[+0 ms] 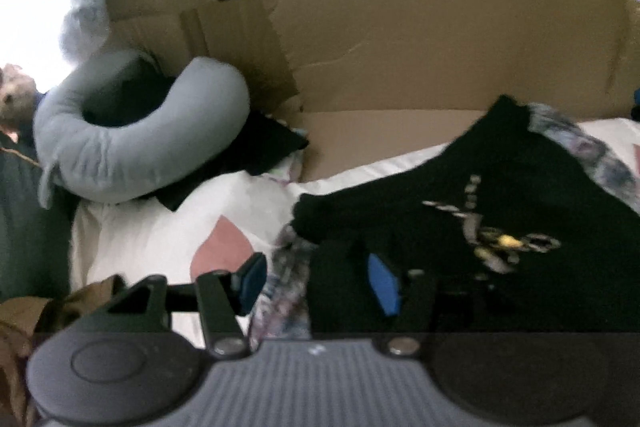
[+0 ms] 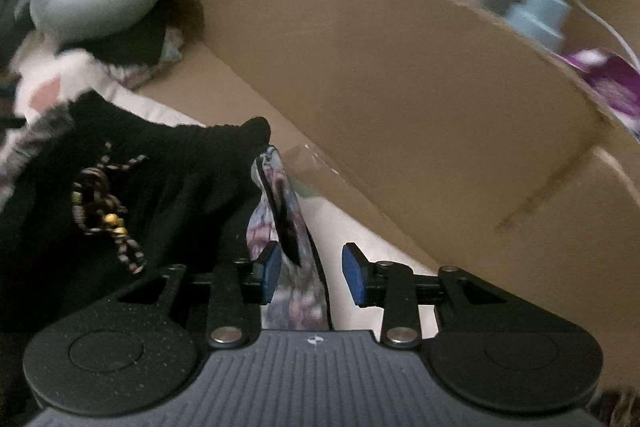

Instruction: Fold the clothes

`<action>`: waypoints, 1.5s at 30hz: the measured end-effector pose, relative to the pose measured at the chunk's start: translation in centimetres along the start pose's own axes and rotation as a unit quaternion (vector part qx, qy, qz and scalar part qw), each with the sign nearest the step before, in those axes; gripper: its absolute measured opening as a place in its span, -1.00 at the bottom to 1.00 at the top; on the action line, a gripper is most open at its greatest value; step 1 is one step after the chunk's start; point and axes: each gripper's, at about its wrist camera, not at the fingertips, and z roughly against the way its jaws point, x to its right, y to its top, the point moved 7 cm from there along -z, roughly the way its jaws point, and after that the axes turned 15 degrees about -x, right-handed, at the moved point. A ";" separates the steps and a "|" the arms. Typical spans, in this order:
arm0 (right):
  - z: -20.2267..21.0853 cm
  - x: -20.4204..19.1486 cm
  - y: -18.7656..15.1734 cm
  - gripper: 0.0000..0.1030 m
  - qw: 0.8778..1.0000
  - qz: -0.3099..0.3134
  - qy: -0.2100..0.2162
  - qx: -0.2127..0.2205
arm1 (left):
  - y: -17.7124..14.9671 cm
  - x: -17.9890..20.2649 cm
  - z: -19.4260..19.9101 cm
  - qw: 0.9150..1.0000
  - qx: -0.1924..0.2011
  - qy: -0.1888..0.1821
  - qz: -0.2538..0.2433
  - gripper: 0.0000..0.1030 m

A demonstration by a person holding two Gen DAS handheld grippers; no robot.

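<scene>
Black garment (image 1: 500, 187) lies near the cardboard wall (image 2: 400, 67) — both tongs (image 1: 316, 279) (image 2: 308, 273) open, gripping nothing.

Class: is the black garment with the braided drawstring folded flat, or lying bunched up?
Bunched. The black garment lies in rumpled humps over patterned fabric, its drawstring sprawled loose.

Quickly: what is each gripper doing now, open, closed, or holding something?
Left gripper: open, holding nothing; the black garment lies below it.
Right gripper: open; patterned cloth hangs between the jaws, not clamped.
</scene>
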 end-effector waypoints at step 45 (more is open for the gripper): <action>20.4 10.1 -38.5 -0.21 0.980 -0.192 0.003 0.046 | -18.7 18.6 13.3 0.971 -0.114 -0.208 -0.012 0.27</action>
